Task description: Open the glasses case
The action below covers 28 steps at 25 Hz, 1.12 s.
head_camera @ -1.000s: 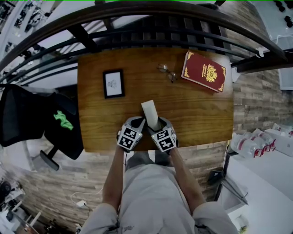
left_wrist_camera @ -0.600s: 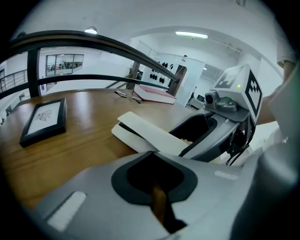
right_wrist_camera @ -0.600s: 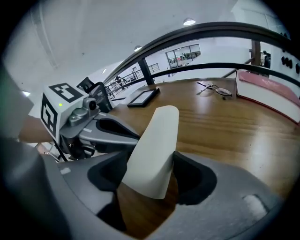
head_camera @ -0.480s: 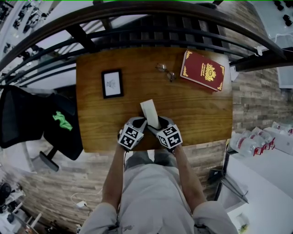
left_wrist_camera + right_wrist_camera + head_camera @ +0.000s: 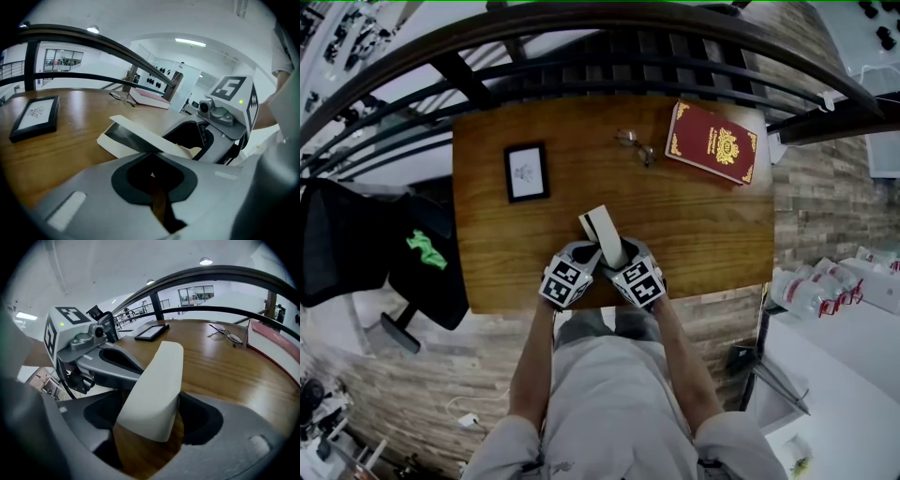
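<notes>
Case sits at table's near edge in head view, lid tilted up. Left gripper view: jaws almost together, pinching lid's edge. Right gripper view: jaws spread wide, just been opening, case end loose between them.

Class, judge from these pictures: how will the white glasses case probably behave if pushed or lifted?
The glasses case looks stiff: its raised lid looks straight, so it likely won't flop. Its smooth, rounded surface may slip. Lying near the front edge of the table, it could be pushed off.
</notes>
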Tool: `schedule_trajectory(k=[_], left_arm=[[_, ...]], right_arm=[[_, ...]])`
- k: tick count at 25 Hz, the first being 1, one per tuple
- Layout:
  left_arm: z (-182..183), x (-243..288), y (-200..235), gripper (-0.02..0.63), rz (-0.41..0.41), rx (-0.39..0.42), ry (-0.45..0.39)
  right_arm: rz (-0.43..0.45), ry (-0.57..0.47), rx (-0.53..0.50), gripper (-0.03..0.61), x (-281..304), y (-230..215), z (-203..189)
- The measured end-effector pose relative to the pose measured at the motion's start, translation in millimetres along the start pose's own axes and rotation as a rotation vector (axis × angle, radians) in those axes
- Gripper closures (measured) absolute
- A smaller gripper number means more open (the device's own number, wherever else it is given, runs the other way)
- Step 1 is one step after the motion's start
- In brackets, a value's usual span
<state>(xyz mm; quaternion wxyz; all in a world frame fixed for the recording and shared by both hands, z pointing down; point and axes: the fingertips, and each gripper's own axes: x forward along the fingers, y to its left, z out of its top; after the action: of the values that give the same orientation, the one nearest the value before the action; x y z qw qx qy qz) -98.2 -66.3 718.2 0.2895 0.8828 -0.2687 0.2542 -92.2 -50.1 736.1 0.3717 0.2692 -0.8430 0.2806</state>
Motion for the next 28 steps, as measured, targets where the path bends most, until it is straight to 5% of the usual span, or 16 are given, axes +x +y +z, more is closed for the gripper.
schedule_trajectory(k=[17,28], left_arm=[[-0.4,0.0,1.4,0.594,0.011,-0.015,0.007],[-0.6,-1.4,2.2,0.594,0.007,-0.019,0.005]], right_arm=[[-0.032,-0.033,0.042,0.227,-16.4,-7.7,2.7],[-0.063,-0.080,0.052,0.333,-30.4,-16.2,8.7]])
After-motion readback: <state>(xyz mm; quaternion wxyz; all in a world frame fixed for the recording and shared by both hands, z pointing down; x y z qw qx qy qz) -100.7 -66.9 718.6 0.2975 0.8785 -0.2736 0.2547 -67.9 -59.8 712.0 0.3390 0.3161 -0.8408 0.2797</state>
